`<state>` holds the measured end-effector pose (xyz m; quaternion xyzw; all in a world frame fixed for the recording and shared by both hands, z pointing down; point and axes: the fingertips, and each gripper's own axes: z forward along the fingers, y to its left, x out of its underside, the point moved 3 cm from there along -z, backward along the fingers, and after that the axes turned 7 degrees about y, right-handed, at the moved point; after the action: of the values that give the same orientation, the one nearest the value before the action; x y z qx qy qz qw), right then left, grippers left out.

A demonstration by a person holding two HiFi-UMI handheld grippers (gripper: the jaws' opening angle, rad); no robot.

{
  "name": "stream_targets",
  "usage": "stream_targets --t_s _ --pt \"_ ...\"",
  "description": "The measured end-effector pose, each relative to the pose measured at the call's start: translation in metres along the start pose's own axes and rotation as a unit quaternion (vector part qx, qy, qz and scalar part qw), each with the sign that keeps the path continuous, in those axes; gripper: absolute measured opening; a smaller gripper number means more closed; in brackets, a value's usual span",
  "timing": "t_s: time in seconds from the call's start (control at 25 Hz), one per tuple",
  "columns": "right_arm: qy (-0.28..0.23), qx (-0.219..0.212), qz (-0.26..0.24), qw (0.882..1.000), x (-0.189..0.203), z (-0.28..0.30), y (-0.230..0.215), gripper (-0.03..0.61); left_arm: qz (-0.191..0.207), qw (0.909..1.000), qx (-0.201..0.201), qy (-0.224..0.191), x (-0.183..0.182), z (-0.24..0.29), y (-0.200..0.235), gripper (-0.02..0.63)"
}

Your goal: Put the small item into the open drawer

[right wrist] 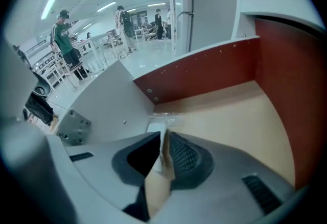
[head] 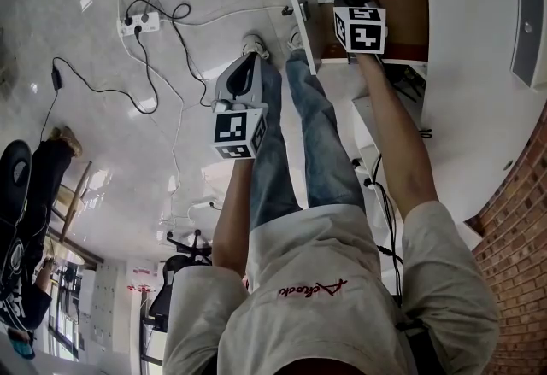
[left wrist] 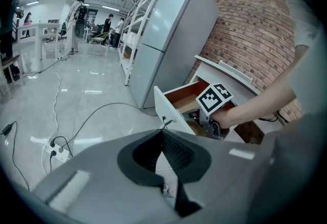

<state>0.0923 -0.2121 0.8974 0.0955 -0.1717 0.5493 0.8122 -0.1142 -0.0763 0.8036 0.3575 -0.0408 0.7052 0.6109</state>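
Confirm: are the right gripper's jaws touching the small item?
Touching. The right gripper view shows the right gripper with its jaws shut on the thin, pale small item, which is pinched edge-on between them inside the drawer.

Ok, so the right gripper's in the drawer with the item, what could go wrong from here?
1. The right gripper is shut on the thin item close to the front of the drawer. On release the item may cling to a jaw or end up leaning on that wall.
2. Pulling out, the gripper might knock that front wall.
3. Cables lie on the floor near the person's feet, so a step back could snag them.
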Motion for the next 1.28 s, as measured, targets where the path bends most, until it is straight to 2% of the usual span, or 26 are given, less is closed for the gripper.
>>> stream_targets --t_s 0.48,0.72,0.84,1.12,1.28 --pt "-0.107 0.017 -0.029 0.994 -0.037 -0.058 0.018 0.015 0.003 0.9999 -0.002 -0.013 -0.01 0.0 -0.003 0.009" --pt "-0.139 0.005 -0.041 0.989 -0.04 -0.082 0.038 0.014 0.004 0.9998 -0.004 -0.02 -0.016 -0.003 -0.002 0.009" --pt "-0.155 0.004 -0.04 0.987 -0.04 -0.099 0.043 0.014 0.02 0.9993 -0.004 -0.032 -0.02 -0.006 0.0 0.009" --pt "-0.181 -0.005 -0.046 0.982 -0.048 -0.142 0.056 0.014 0.034 0.9977 -0.009 -0.057 -0.053 -0.026 -0.004 0.009" --pt "-0.206 -0.009 -0.038 0.978 -0.069 -0.172 0.059 0.012 0.053 0.9952 -0.016 -0.081 -0.09 -0.045 -0.008 0.009"
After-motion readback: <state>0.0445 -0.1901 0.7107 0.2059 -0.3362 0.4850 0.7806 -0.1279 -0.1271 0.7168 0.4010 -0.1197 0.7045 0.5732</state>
